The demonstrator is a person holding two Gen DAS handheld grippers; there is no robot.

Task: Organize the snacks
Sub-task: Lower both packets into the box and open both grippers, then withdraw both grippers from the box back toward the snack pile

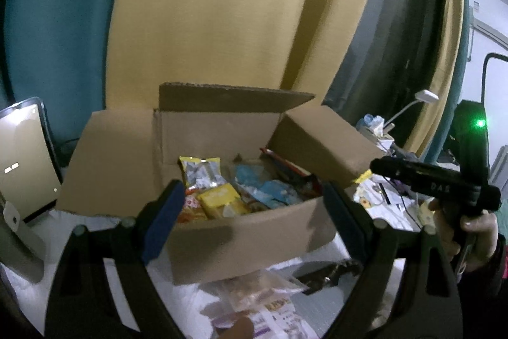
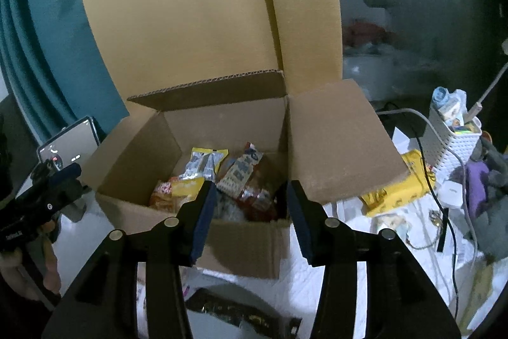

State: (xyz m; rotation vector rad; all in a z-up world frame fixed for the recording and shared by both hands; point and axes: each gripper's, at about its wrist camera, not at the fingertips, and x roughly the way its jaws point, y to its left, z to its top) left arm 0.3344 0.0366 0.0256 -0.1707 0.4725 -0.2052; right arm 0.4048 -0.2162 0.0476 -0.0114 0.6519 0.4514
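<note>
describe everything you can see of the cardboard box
The cardboard box is plain brown corrugated card, standing upright on a white surface with all its flaps folded open. It holds several snack packets, yellow, silver, blue and red. A little wear shows along its front edge. Neither gripper touches it; more packets lie in front of it.

Behind the work surface we see a yellow curtain and beside it a teal curtain. To the right stands a dark window. The white table cover is cluttered, and the light is dim.
</note>
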